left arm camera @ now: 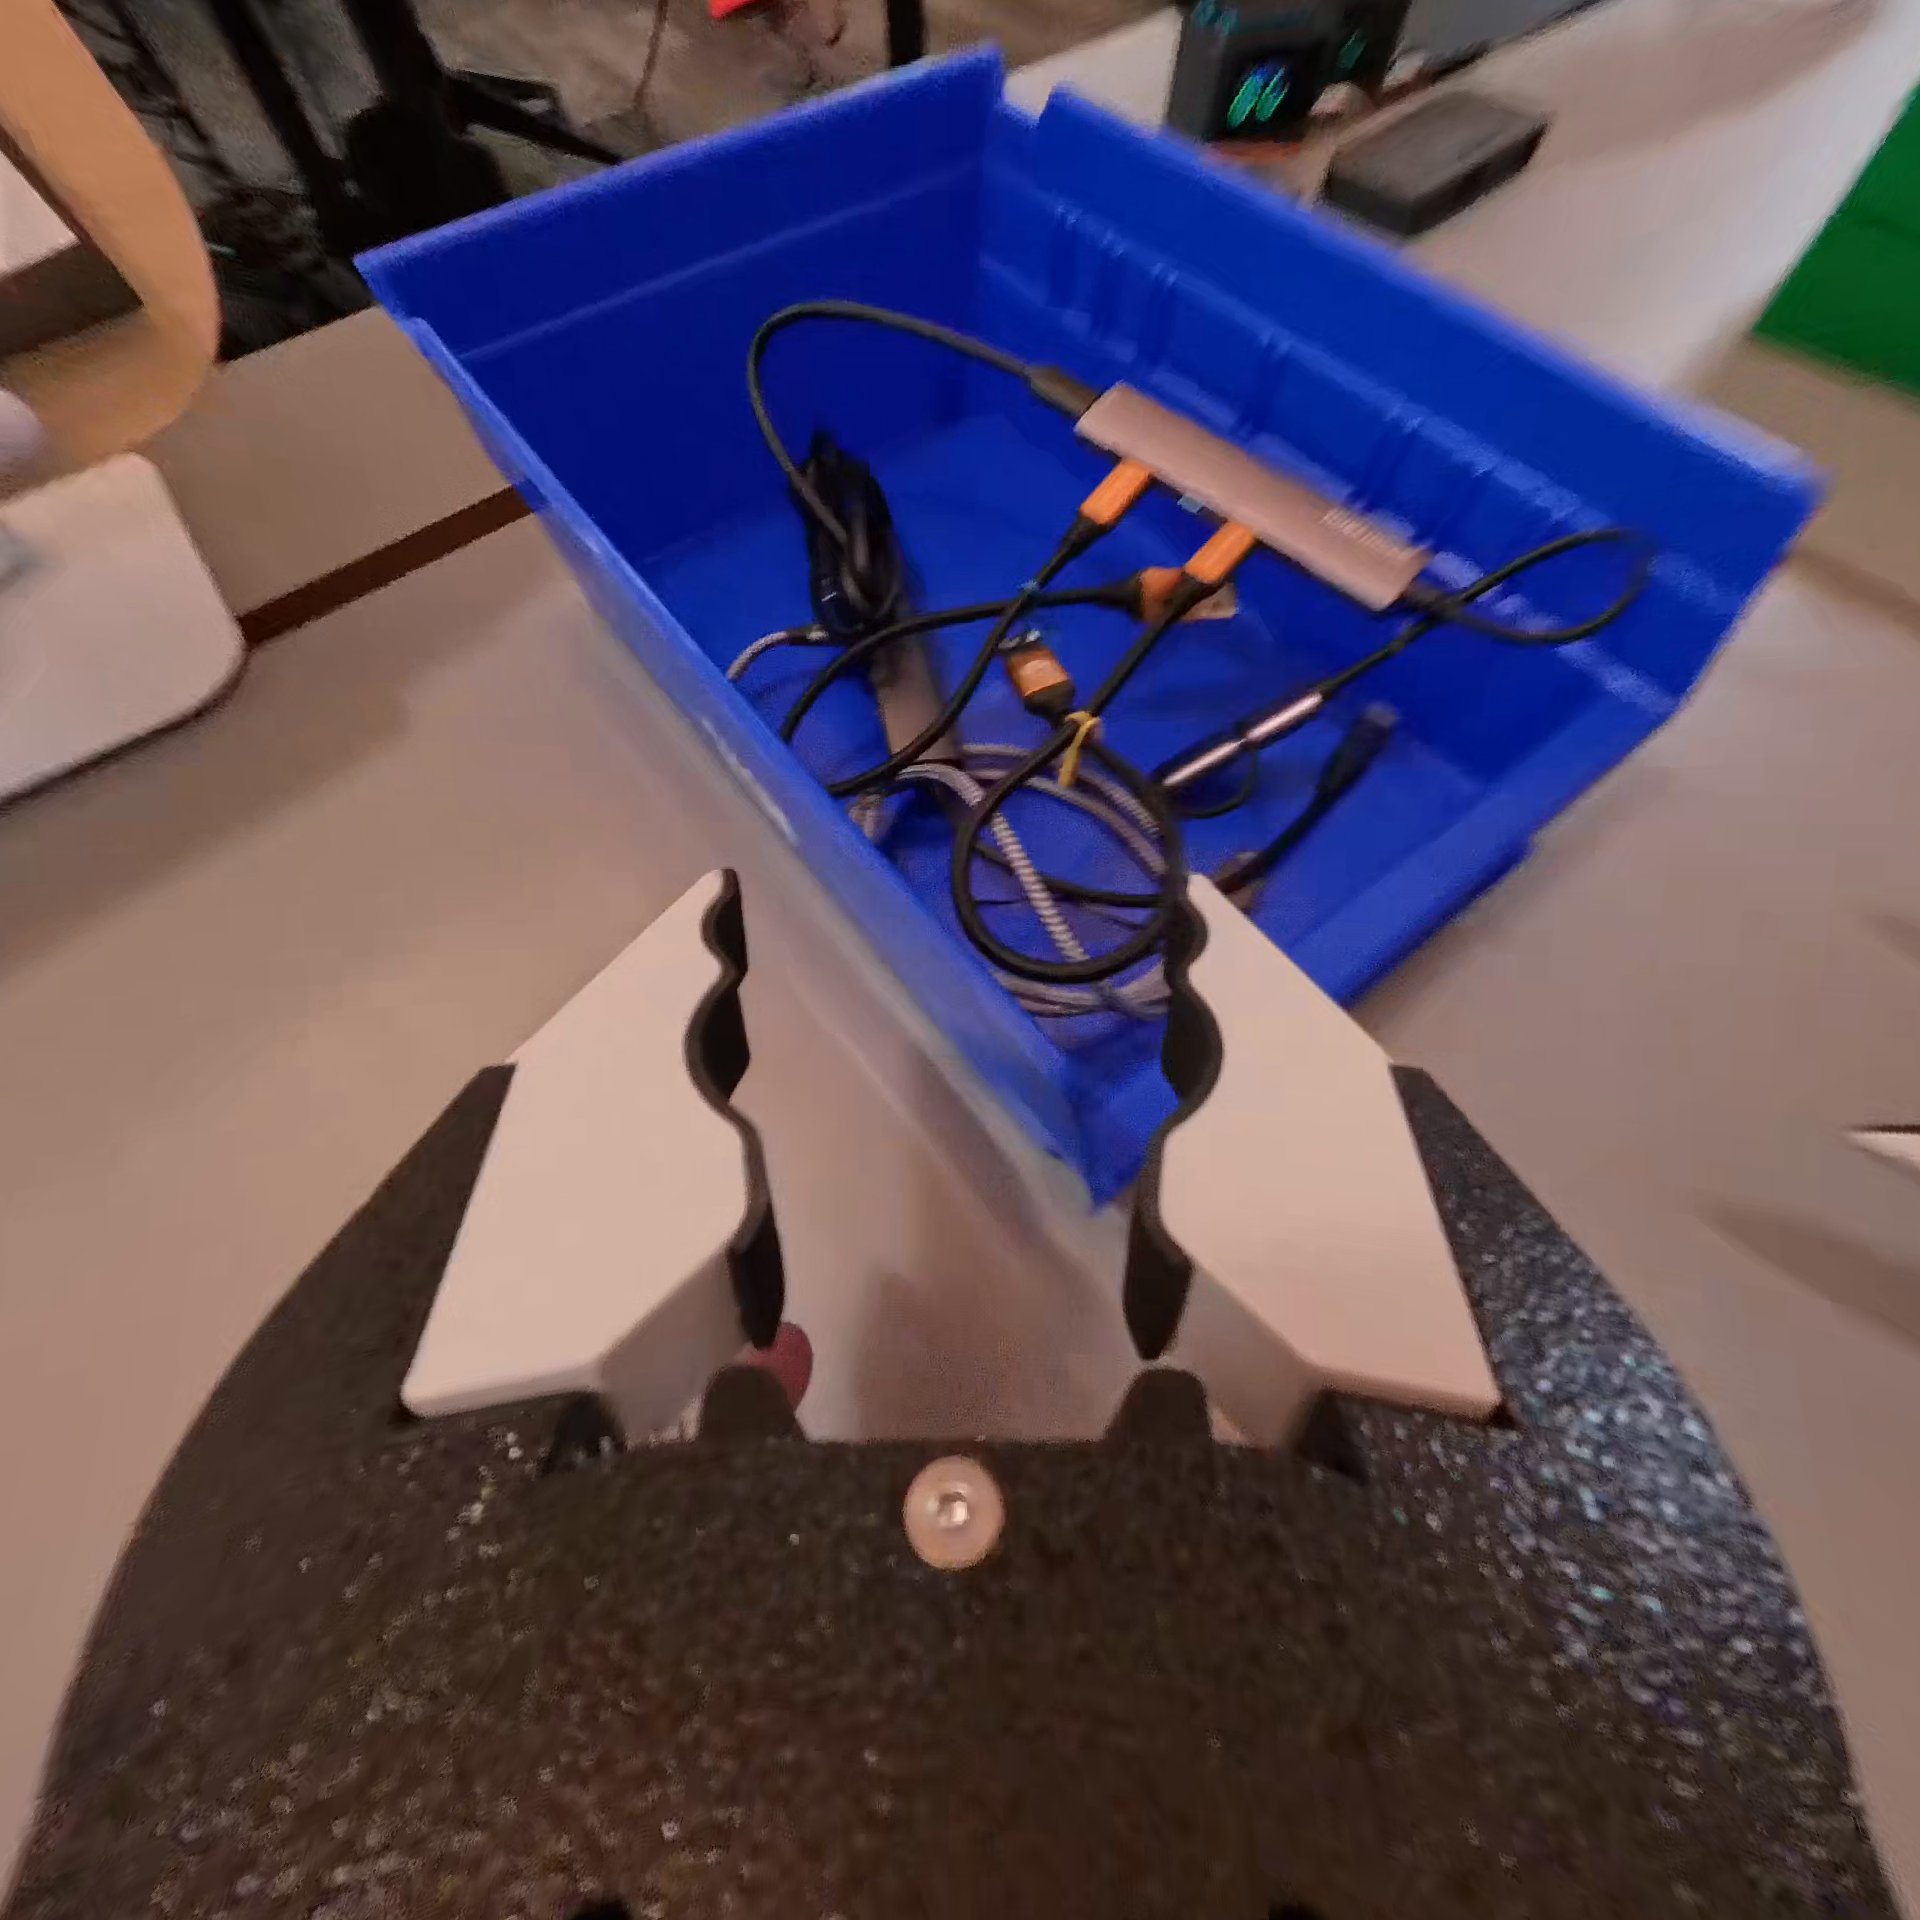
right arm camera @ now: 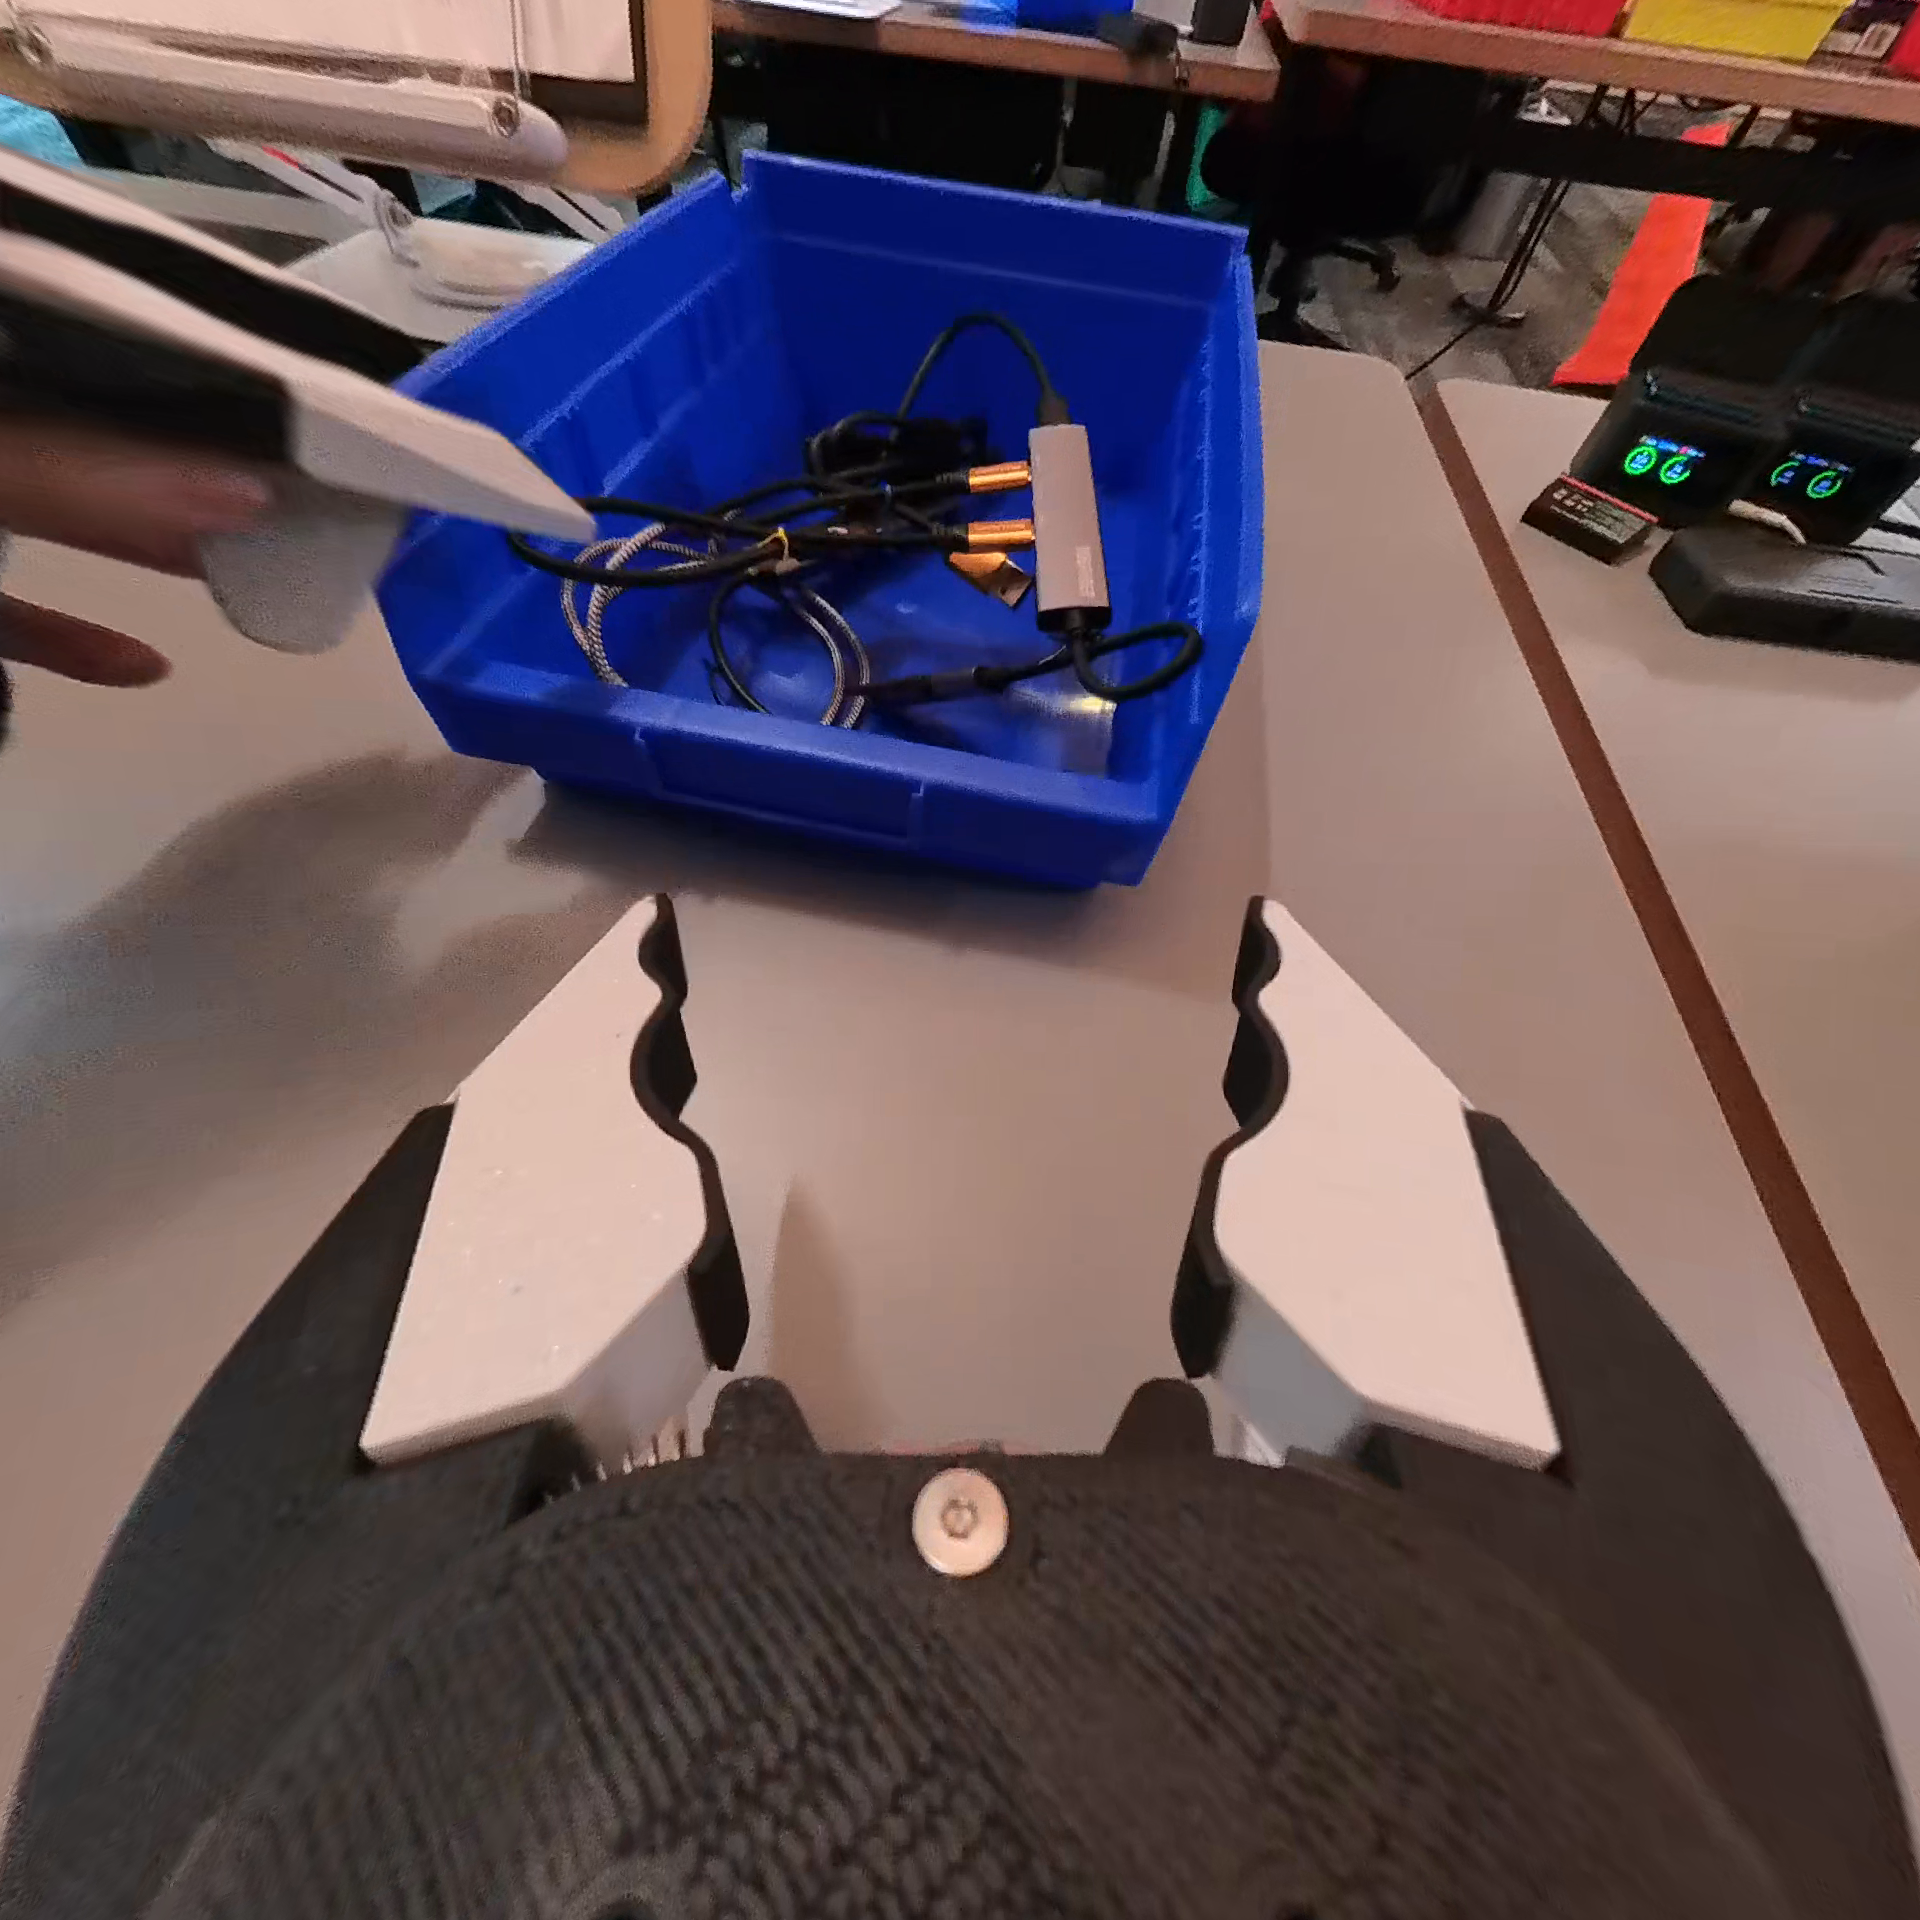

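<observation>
Your left gripper (left arm camera: 961, 904) hangs over the near left wall of the blue bin (left arm camera: 644, 343), fingers spread wide and holding nothing; its right fingertip sits above the coiled cables inside. In the right wrist view the same gripper (right arm camera: 561, 514) reaches in from the left, its tip just over the bin's (right arm camera: 790, 790) left rim.

Your right gripper (right arm camera: 961, 914) waits over the bare grey table (right arm camera: 1351, 935), just short of the bin's front wall, jaws wide apart, empty.

Inside the bin: a slim grey hub (left arm camera: 1247, 488) (right arm camera: 1065, 520) with two orange-ended plugs (left arm camera: 1117, 488) (right arm camera: 997, 478) seated in its side, a black cable loop (left arm camera: 1070, 873), a braided silver cable (right arm camera: 613, 613), and a bundled dark cable (left arm camera: 847, 530) by the far left.

Right of the bin, on the next table, two dark devices with green lit displays (right arm camera: 1745, 457).
</observation>
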A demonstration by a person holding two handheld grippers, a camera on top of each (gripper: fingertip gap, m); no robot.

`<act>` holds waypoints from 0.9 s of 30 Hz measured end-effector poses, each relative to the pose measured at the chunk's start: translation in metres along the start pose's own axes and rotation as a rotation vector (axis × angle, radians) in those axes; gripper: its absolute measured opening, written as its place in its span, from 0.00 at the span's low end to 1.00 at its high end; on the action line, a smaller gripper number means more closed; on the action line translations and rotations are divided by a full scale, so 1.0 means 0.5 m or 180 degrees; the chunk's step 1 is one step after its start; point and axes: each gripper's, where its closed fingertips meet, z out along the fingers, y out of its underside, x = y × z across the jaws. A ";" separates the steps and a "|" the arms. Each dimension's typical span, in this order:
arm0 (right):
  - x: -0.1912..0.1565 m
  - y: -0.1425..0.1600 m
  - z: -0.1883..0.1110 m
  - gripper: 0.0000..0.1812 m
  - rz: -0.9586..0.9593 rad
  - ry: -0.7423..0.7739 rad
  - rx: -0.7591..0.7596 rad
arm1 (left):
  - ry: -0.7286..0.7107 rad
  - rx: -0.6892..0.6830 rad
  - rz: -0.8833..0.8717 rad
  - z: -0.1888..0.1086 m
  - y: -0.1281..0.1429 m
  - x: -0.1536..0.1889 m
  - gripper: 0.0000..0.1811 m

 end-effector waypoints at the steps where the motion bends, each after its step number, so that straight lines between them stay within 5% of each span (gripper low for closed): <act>1: -0.001 -0.003 0.000 0.57 -0.0003 -0.0014 0.0015 | -0.0189 -0.0061 0.0208 0.012 0.008 -0.012 0.37; 6: -0.019 -0.024 -0.013 0.55 -0.0214 -0.0102 0.0101 | -0.0621 0.0158 0.0999 -0.008 0.018 -0.080 0.06; 14: -0.129 -0.145 -0.086 0.51 -0.0117 -0.0828 0.0811 | -0.0145 0.0444 0.0787 -0.176 0.120 -0.210 0.02; 19: -0.338 -0.210 -0.138 0.48 0.0007 -0.2175 0.1017 | -0.0095 0.0726 0.0831 -0.350 0.217 -0.255 0.02; 24: -0.452 -0.352 -0.037 0.46 0.0230 -0.1863 0.0812 | -0.0516 0.1218 0.0829 -0.472 0.283 -0.299 0.01; 27: -0.621 -0.441 0.047 0.53 0.0323 -0.2430 0.0444 | -0.0512 0.1232 0.0808 -0.487 0.291 -0.310 0.02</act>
